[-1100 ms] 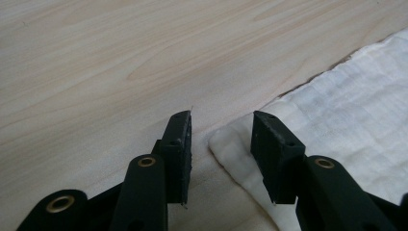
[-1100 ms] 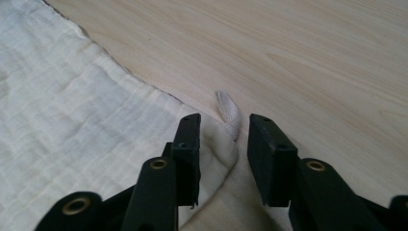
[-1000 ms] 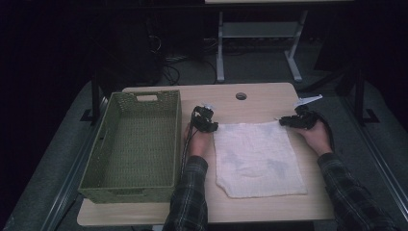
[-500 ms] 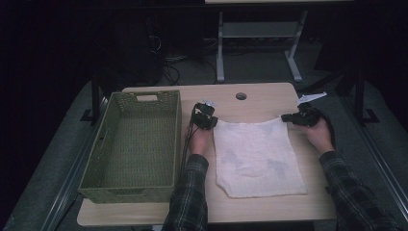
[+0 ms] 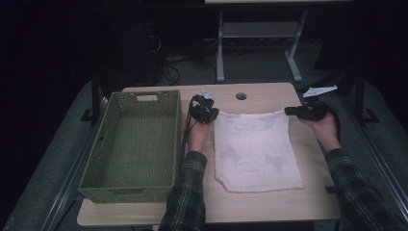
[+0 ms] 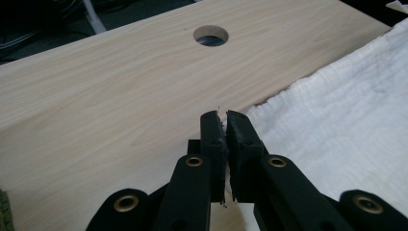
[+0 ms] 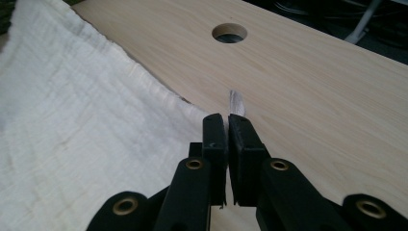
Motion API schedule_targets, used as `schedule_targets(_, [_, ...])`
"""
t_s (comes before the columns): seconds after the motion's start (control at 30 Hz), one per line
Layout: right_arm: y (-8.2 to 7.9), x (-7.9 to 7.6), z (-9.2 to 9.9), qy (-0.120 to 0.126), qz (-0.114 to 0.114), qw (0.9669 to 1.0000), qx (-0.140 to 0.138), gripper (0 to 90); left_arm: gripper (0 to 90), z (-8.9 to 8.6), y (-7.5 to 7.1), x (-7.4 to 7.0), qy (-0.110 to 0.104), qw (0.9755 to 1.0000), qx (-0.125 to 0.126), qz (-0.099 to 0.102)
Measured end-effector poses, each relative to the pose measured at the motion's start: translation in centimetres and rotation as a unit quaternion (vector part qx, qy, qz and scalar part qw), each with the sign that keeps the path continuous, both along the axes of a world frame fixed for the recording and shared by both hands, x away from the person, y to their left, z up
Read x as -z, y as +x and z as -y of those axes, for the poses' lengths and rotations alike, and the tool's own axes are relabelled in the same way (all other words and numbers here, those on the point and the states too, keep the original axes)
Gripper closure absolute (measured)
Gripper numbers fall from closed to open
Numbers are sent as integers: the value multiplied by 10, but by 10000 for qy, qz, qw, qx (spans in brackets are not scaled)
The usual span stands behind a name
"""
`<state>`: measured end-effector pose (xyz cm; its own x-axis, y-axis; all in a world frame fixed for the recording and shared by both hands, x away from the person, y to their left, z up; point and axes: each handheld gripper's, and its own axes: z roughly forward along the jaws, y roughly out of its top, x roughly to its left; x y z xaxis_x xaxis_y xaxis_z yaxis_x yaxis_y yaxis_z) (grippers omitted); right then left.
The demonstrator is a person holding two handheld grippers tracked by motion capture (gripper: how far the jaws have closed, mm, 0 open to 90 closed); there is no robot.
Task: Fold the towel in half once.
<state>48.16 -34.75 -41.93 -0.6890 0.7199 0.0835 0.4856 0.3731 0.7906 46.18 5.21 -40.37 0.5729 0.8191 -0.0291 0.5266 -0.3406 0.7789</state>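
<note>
A green woven basket (image 5: 132, 144) sits left of the white cloth (image 5: 255, 149) spread flat on my table (image 5: 269, 207), near a cable hole (image 5: 241, 96). My left gripper (image 5: 206, 111) and right gripper (image 5: 293, 111) each pinch a far corner of the cloth, jaws clenched.

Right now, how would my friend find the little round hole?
Start at the wooden table. Beyond the far edge of the white cloth, between the two grippers, is the round hole. It is the one dark circle cut through the pale wood.
</note>
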Motion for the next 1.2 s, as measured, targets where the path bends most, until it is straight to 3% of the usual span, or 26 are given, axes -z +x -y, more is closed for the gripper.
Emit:
schedule_targets(0.27, [-25, -2, 5, 143, 119, 9997, -153, 860, 858, -2, -26, -6, -171, 9998, 48, 99])
schedule_targets(0.73, [-63, 6, 7, 145, 176, 9993, -306, 860, 858, -3, -61, -4, -81, 9999, 85, 116])
schedule_targets(1.2, [-106, 15, 12, 101, 59, 9989, -446, 860, 858, -3, -101, 2, -69, 9997, 187, 137])
